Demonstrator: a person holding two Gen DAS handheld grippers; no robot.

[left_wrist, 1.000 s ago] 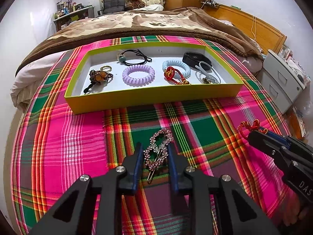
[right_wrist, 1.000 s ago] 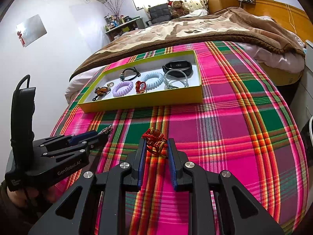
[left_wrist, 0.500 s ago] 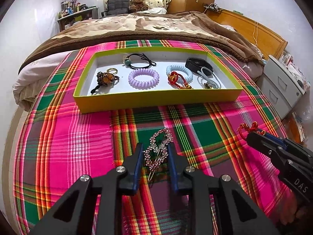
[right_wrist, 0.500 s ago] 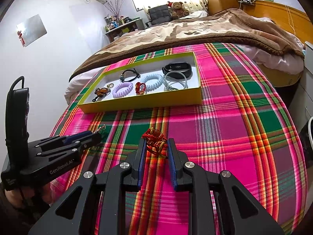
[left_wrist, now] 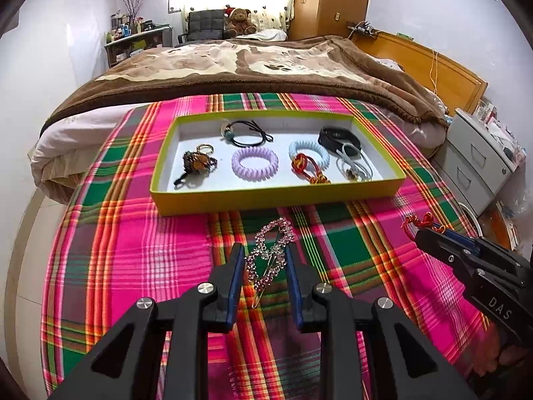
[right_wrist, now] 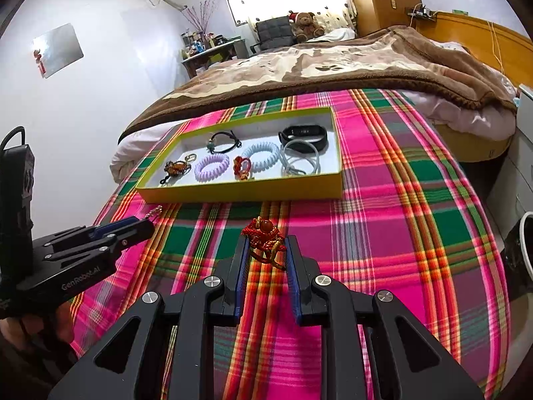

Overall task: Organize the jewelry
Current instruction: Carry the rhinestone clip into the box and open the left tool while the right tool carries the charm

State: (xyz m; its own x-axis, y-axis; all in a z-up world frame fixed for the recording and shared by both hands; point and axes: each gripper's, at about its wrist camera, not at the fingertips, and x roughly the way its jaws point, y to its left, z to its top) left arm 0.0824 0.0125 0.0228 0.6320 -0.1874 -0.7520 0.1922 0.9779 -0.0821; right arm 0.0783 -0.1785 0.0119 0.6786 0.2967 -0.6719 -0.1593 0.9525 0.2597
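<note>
I have my left gripper (left_wrist: 263, 263) clamped on the pink rhinestone hair clip (left_wrist: 270, 255), and over the last second I have lifted it: the yellow-green tray (left_wrist: 276, 196) now sits higher and further off in my left view than it did, and the clip hangs clear of the plaid bedspread (left_wrist: 133, 250), just short of the tray's near wall. My right gripper (right_wrist: 265, 250) is closed on the red knotted cord charm (right_wrist: 263, 240) and has kept its place, also on the near side of the tray, toward its right half. Inside the tray lie the purple coil hair tie (left_wrist: 255, 165), a pale blue coil tie (left_wrist: 308, 150), a black band (left_wrist: 338, 135) and a few other pieces, with bare floor left along the near wall. With both pieces off the bed, I judge the next step is carrying them over that wall and setting them down in the free space.
</note>
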